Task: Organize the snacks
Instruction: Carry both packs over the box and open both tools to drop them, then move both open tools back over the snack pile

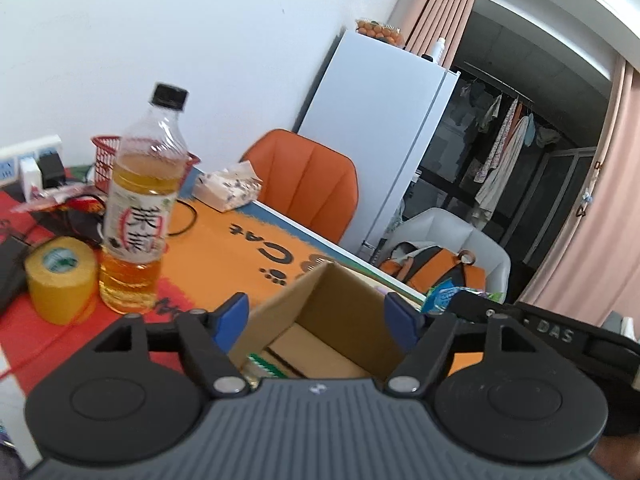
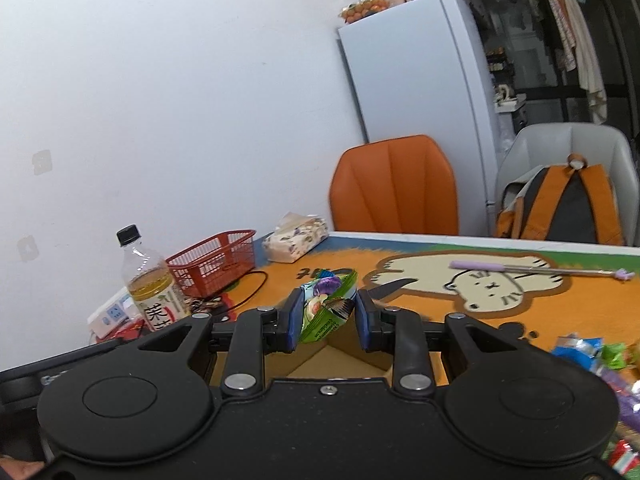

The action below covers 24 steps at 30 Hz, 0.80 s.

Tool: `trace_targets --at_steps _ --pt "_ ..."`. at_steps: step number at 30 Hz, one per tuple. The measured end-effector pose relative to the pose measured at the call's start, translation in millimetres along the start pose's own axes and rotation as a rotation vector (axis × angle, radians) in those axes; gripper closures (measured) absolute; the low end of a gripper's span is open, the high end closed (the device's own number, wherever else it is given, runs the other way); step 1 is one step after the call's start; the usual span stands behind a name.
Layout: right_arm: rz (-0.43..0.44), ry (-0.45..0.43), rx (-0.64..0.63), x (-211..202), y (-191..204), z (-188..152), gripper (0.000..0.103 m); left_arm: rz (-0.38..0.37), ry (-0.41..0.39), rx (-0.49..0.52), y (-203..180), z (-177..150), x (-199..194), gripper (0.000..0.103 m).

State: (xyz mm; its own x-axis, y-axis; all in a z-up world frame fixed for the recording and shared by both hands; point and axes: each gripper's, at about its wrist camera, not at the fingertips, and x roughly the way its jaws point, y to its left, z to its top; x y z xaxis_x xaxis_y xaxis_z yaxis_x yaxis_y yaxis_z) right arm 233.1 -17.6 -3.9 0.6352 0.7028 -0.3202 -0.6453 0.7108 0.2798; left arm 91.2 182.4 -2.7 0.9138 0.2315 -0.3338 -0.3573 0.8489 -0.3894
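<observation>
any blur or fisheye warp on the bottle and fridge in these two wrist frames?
Left wrist view: bottle slightly motion-smeared, cap edge ghosted; fridge leans hard, bent by the fisheye; dark vignette in the corners. Right wrist view: bottle softer, label smeared; fridge bowed and tilted; snack pack in the right gripper stays sharp.

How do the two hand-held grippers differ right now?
The left hand-held gripper stands open and empty above the cardboard box; the right hand-held gripper is shut on a green snack packet. The left's body looks grey and ribbed, the right's black. Both have blue pads.
</observation>
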Motion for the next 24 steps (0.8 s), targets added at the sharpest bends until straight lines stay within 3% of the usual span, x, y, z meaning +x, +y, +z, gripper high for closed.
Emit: trace_targets --at_steps 4,6,7,12,22,24 --pt "0.027 0.020 0.012 8.4 2.1 -3.2 0.071 0.018 0.010 -0.016 4.8 -2.0 -5.2 0.027" --pt "0.017 0.028 0.030 8.5 -1.4 -5.6 0.061 0.020 0.019 -0.016 3.8 -3.7 -5.2 0.027" --pt "0.015 0.029 0.041 7.0 -4.1 -6.5 0.060 0.016 0.023 -0.014 2.4 -4.6 -5.0 0.027" --pt "-0.023 0.034 0.059 -9.9 -19.8 -11.9 0.049 -0.011 0.038 0.000 -8.1 -7.9 -4.1 0.027" --pt "-0.093 0.037 0.066 -53.0 -53.5 -23.5 0.033 -0.041 0.068 0.040 -36.8 -24.3 -6.7 0.016" --pt "-0.101 0.035 0.070 -61.6 -59.4 -25.1 0.026 -0.047 0.076 0.046 -41.9 -26.8 -6.9 0.016"
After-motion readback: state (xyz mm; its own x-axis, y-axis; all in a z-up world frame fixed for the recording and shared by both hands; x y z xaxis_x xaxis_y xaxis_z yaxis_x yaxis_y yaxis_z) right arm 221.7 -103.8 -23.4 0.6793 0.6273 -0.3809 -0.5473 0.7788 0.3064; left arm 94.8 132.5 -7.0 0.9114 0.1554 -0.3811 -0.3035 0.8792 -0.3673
